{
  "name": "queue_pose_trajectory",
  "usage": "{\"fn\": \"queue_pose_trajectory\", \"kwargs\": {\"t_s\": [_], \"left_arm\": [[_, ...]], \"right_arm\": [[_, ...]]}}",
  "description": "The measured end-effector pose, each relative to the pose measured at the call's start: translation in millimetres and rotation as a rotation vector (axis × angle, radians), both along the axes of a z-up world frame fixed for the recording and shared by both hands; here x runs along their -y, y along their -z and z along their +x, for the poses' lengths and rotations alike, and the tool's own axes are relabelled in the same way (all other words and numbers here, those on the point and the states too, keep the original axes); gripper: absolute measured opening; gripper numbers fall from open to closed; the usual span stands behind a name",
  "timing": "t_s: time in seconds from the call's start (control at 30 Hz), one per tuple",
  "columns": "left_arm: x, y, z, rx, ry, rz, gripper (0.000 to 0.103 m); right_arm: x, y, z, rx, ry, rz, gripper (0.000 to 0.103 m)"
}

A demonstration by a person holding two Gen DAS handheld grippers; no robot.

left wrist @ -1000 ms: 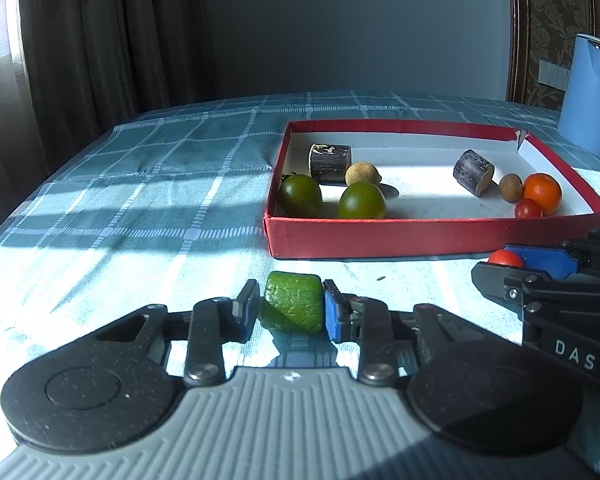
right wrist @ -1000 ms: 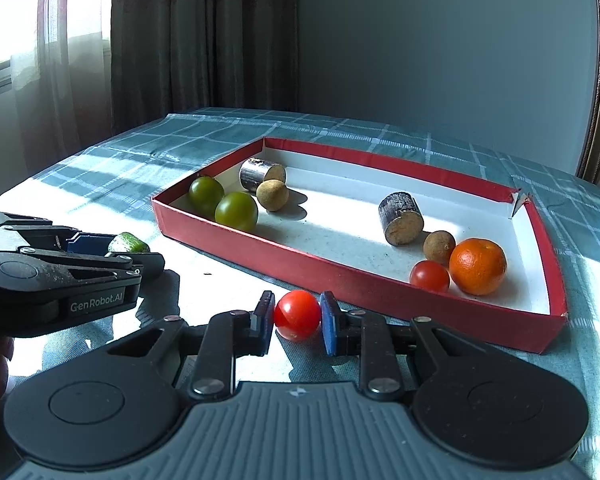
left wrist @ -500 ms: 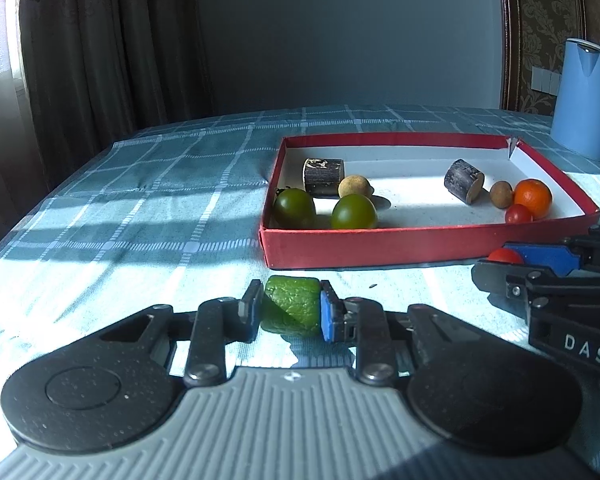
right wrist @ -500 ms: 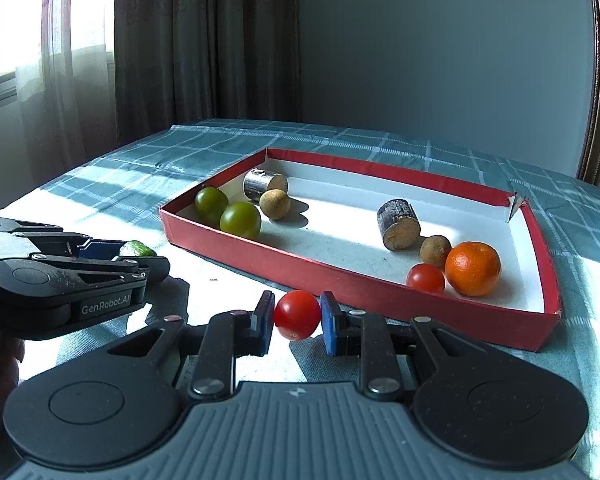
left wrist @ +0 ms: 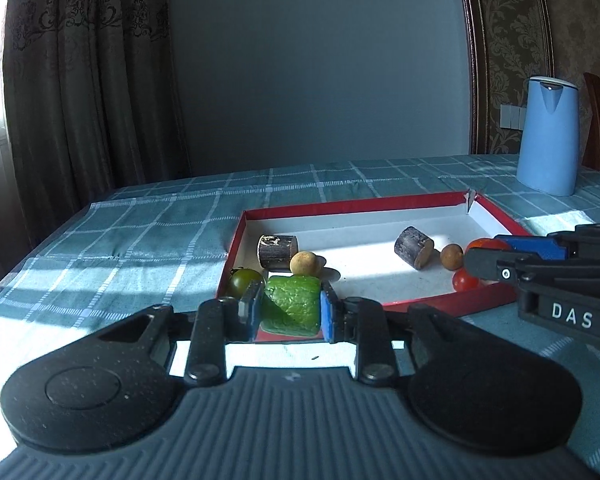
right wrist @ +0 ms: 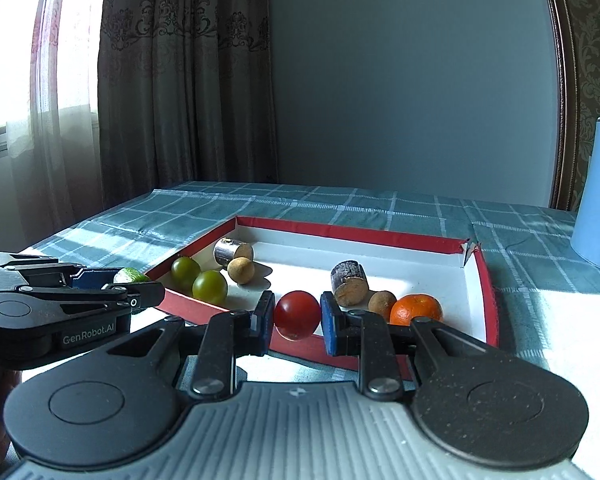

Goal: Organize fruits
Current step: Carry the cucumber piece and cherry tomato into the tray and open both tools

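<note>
Two pieces are up off the checked cloth at once, one in each gripper, so the step in hand looks like the carry toward the red box.

From the left wrist camera, the left gripper (left wrist: pixel 288 310) is clamped on a green cucumber chunk (left wrist: pixel 291 307), its blue pads pressing both cut sides. The chunk hangs just short of the near wall of the red box (left wrist: pixel 428 305), in front of a dark green tomato (left wrist: pixel 244 281). Farther in lie a dark bark-skinned stub (left wrist: pixel 278 251) and a small tan fruit (left wrist: pixel 304 263). The right gripper enters at the right edge, and something red shows between its tips.

From the right wrist camera, the right gripper (right wrist: pixel 296 314) grips a red tomato (right wrist: pixel 297 314) firmly between its pads, hovering above the near wall of the box. Beyond it, at the right end, sit an orange (right wrist: pixel 417 309), a second tan fruit (right wrist: pixel 382 302) and another stub (right wrist: pixel 350 283). Two green tomatoes (right wrist: pixel 209 286) sit at the left end.

My guess is that like goes with like. Next, each hand needs to clear the wall, lower its piece among its own colour, green to the left and red to the right, and only then let go, low enough that the round tomato doesn't roll.
</note>
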State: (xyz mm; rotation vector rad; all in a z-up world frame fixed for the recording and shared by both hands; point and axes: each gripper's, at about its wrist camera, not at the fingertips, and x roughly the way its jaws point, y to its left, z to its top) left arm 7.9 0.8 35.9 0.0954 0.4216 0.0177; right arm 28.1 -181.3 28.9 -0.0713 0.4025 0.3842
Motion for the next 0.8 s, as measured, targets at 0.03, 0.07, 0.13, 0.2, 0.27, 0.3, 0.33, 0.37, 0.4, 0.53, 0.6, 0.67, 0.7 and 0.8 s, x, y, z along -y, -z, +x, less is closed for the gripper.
{"fn": "queue_pose_trajectory", "kwargs": {"t_s": [0.03, 0.07, 0.13, 0.2, 0.27, 0.3, 0.33, 0.37, 0.4, 0.53, 0.6, 0.67, 0.7, 0.8], "left_arm": [[5, -2, 5, -0.001, 0.011, 0.006, 0.026], [9, -4, 11, -0.001, 0.018, 0.008, 0.026], [18, -4, 24, -0.014, 0.028, 0.012, 0.026], [25, -2, 36, -0.029, 0.031, 0.014, 0.026], [33, 4, 51, -0.046, 0.029, 0.038, 0.026], [37, 6, 57, -0.053, 0.022, 0.051, 0.026], [39, 8, 63, -0.063, 0.019, 0.063, 0.026], [41, 10, 68, -0.070, 0.018, 0.070, 0.026], [42, 11, 73, -0.074, 0.019, 0.073, 0.026], [43, 16, 88, -0.090, 0.021, 0.082, 0.026], [43, 20, 95, -0.103, 0.022, 0.077, 0.026], [44, 23, 101, -0.120, 0.021, 0.076, 0.026], [44, 24, 104, -0.124, 0.016, 0.080, 0.026], [44, 28, 111, -0.147, 0.011, 0.073, 0.026]], "right_arm": [[2, -1, 4, -0.001, 0.011, -0.004, 0.024], [6, -1, 10, -0.005, 0.026, -0.008, 0.024], [13, -3, 20, -0.007, 0.060, -0.013, 0.024], [18, -5, 32, -0.006, 0.096, -0.020, 0.024], [22, -6, 46, -0.008, 0.136, -0.035, 0.024], [24, -5, 54, -0.016, 0.151, -0.042, 0.024], [25, -4, 62, -0.023, 0.164, -0.050, 0.024], [26, -2, 71, -0.031, 0.179, -0.060, 0.024], [26, 0, 79, -0.041, 0.192, -0.068, 0.024], [28, 13, 106, -0.104, 0.220, -0.081, 0.024], [29, 19, 115, -0.131, 0.230, -0.083, 0.024], [29, 23, 121, -0.147, 0.237, -0.086, 0.024], [29, 24, 125, -0.155, 0.241, -0.089, 0.024], [27, 30, 136, -0.187, 0.247, -0.095, 0.024]]}}
